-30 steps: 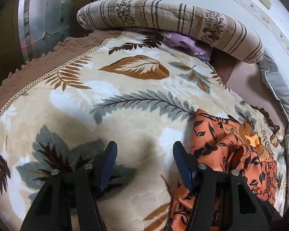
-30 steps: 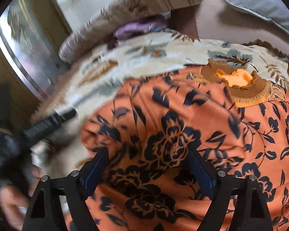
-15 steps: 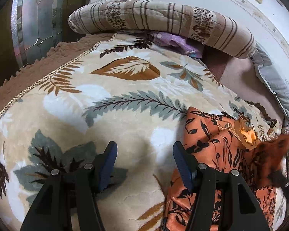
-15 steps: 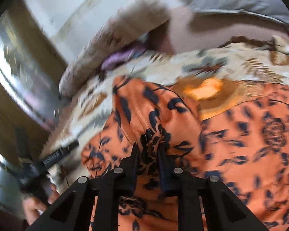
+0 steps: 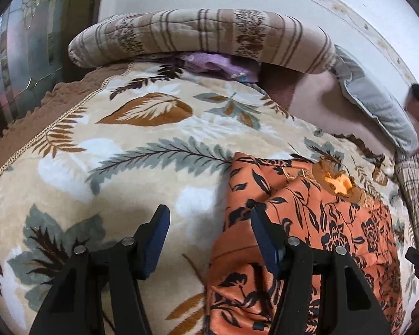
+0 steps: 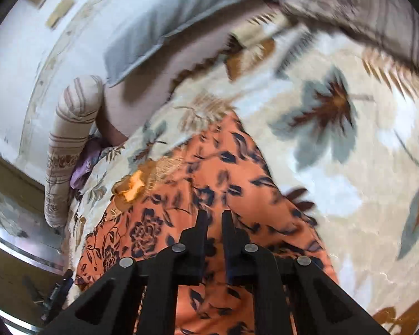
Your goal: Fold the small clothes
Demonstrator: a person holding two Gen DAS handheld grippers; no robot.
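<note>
Bed with leaf-print blanket (image 5: 142, 150): cream, with brown and grey-green leaves, covering most of both views.

Striped bolster (image 5: 204, 39): lies along the far edge of the blanket, a purple cloth (image 5: 215, 64) tucked beneath it.

Grey pillow (image 5: 377, 111): against the wall, beside the bolster.

Orange flowered garment (image 5: 307, 223): lies on the blanket, partly folded over itself, neckline toward the pillows.

Left gripper (image 5: 209, 237): jaws apart, nothing between them; one finger over the garment's edge, the other over bare blanket.

Right gripper (image 6: 214, 223): jaws have just been closing, now nearly together, above the garment; whether cloth is pinched cannot be told.
</note>
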